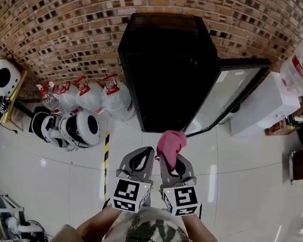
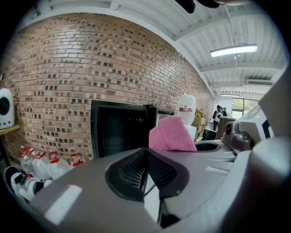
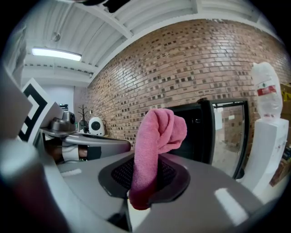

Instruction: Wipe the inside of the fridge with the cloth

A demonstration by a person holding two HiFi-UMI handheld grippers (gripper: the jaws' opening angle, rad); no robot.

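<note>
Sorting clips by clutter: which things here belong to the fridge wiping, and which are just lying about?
Part of the job: fridge, its open door, cloth clamped in the right gripper, left gripper shut and empty.

Lying about: jugs, dispenser, striped tape on the floor.

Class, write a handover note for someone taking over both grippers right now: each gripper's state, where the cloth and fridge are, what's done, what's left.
Left gripper: shut, empty.
Right gripper: shut on the pink cloth, which sticks up past the jaws.
Fridge: black, against the brick wall, ahead of both grippers. Its glass door stands open to the right.
Done: cloth gripped, door open.
Left: the cloth is not yet inside the fridge. Reach in and wipe the inside.
</note>
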